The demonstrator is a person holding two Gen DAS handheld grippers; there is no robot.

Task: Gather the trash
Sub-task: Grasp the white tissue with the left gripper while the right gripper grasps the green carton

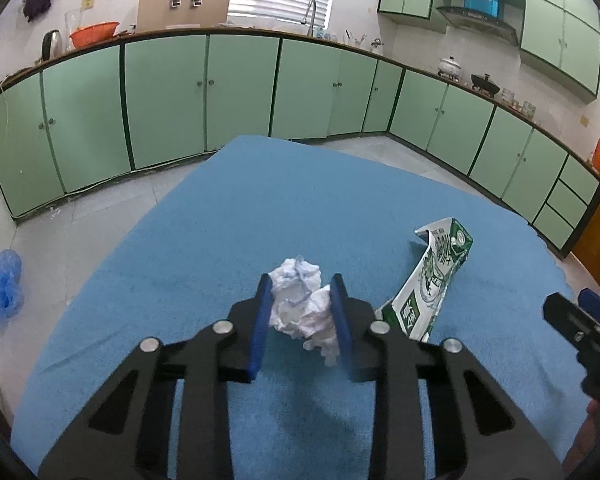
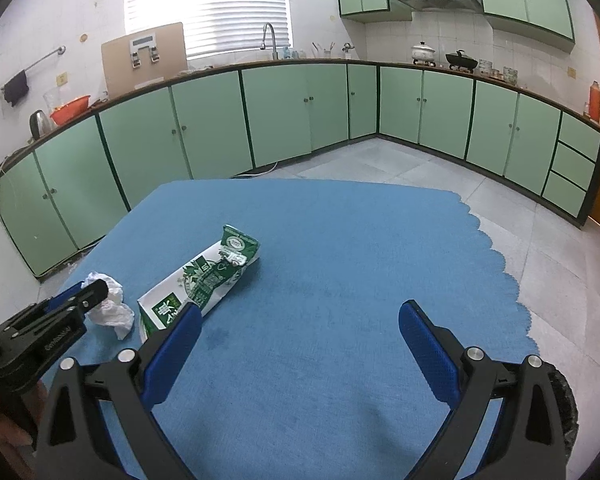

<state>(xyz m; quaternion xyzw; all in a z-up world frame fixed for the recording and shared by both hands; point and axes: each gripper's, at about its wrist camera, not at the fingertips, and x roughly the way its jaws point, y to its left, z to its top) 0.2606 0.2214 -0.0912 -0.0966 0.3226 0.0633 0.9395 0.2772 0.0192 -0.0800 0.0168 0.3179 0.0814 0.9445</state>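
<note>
Right now the left hand-held gripper (image 1: 300, 304) has its blue pads pressed in on a crumpled wad of white tissue (image 1: 300, 304), which bulges out past the pads front and back; from the shadow on the cloth beneath it I judge the wad to be held a little above the blue-covered worktop (image 1: 300, 200), though I cannot be sure it is fully clear. Taking that wad as the marker, a flattened green-and-white milk carton (image 2: 204, 280) lies just beside it on the right, flat on the cloth with its torn spout end pointing away toward the green cabinets (image 2: 280, 112). Further right of the wad, past the carton, the right hand-held gripper (image 2: 300, 344) hangs over bare cloth with its fingers spread wide and nothing between them; its left finger sits close by the near end of the carton. Off the worktop, well to the left of the wad, a blue plastic bag (image 1: 2, 284) lies slumped on the tiled floor. The step in hand looks to me like the first pickup, with the tissue gripped and the carton untouched. Next, I would guess, the wad has to be carried to wherever the rubbish goes, perhaps that bag, though no bin shows. The carton will want a grip across its thin flat body, which may be awkward with it lying flush on the cloth.
</note>
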